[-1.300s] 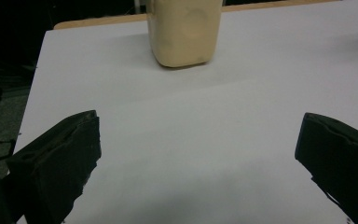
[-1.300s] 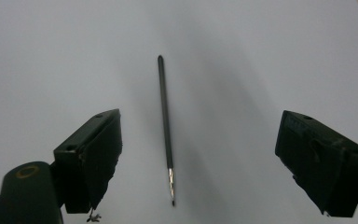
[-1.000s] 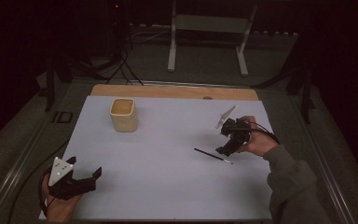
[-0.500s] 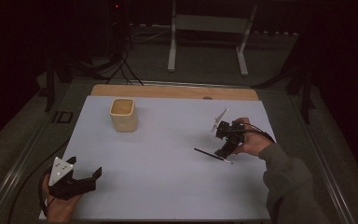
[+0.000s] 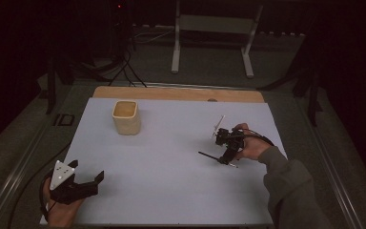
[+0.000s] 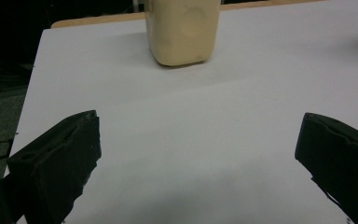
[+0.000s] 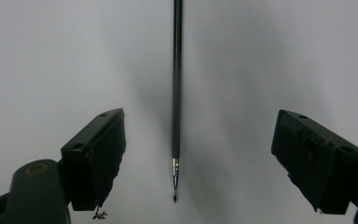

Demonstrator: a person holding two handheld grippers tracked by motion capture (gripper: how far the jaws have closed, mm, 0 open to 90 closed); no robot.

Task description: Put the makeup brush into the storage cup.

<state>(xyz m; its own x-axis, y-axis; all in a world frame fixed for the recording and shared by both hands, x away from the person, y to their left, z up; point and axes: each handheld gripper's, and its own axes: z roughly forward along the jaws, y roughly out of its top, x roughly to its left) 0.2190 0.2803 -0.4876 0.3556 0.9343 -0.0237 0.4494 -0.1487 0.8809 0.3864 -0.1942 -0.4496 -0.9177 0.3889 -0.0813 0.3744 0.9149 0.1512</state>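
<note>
Right gripper (image 5: 225,160) hovering over thin black pen (image 5: 214,158), jaws spread wide, gripping nothing. In right gripper view, pen (image 7: 177,93) lying flat on white table sheet (image 7: 51,56), centred between both jaws, metal tip pointing toward camera, touching neither jaw. Left gripper (image 5: 83,183) resting at near left corner of sheet (image 5: 162,181), jaws also gaping, empty. Cream cup (image 5: 126,117) standing upright toward far left, well apart from pen; seen ahead in left gripper view (image 6: 182,30)

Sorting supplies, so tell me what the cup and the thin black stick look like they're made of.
Cup: cream, matte, thick rounded walls, probably plastic or ceramic. Thin black stick: smooth dark shaft with a small silvery metal collar and fine tip, likely a plastic or lacquered-wood pen or brush.
</note>
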